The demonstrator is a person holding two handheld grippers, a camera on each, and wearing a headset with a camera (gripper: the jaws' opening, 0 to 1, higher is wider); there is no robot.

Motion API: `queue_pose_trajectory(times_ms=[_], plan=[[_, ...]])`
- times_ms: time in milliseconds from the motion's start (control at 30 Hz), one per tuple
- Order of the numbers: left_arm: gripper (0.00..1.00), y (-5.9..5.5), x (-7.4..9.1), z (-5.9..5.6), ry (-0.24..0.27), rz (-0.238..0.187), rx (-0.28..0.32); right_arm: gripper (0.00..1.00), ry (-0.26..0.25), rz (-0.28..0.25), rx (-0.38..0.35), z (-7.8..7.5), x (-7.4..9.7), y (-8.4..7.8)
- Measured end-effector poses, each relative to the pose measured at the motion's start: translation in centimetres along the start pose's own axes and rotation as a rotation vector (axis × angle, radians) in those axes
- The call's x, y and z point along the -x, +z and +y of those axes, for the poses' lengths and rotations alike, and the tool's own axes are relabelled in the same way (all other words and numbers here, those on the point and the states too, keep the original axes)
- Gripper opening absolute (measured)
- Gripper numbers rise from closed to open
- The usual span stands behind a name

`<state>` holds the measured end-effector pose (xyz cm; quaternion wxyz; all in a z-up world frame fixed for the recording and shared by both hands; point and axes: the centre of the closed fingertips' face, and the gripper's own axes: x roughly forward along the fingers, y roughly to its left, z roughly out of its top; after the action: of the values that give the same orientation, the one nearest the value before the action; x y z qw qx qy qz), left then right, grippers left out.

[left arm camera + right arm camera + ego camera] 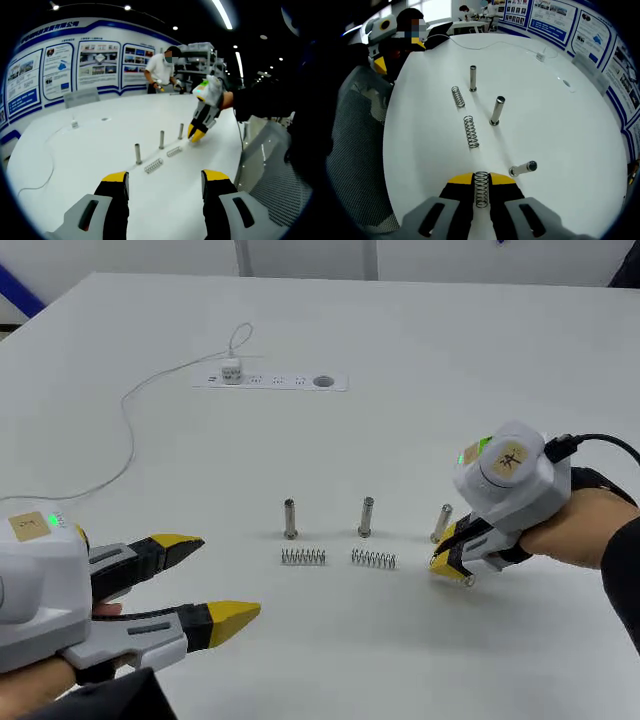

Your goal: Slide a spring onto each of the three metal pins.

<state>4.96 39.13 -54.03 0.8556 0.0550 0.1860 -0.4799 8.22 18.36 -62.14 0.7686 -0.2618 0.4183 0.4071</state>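
Note:
Three metal pins stand upright in a row on the white table: left pin [290, 518], middle pin [366, 516], right pin [442, 523]. Two springs lie flat just in front of them, one [303, 557] by the left pin and one [373, 559] by the middle pin. My right gripper [455, 562] is low by the right pin, shut on a third spring [481, 189] held lengthwise between its yellow tips, near that pin [522, 168]. My left gripper [215, 580] hovers open at the near left with nothing in it, well short of the pins [161, 139].
A white power strip [270, 381] with a plugged charger and a trailing white cable [128, 430] lies at the back of the table [400, 660]. A person [160, 70] stands at a far bench. A mesh chair [280, 165] sits beside the table.

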Motion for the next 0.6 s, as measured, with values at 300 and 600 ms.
queue_pose_trajectory(times_ms=[300,600], plan=[[0.60,0.0,0.0,-0.1,-0.005,0.002,-0.001,0.12,-0.022,-0.051,-0.049,-0.3,1.1,0.3],[0.60,-0.1,-0.1,-0.2,-0.010,0.006,-0.004,0.12,-0.038,-0.082,-0.084,-0.7,1.7,0.2]])
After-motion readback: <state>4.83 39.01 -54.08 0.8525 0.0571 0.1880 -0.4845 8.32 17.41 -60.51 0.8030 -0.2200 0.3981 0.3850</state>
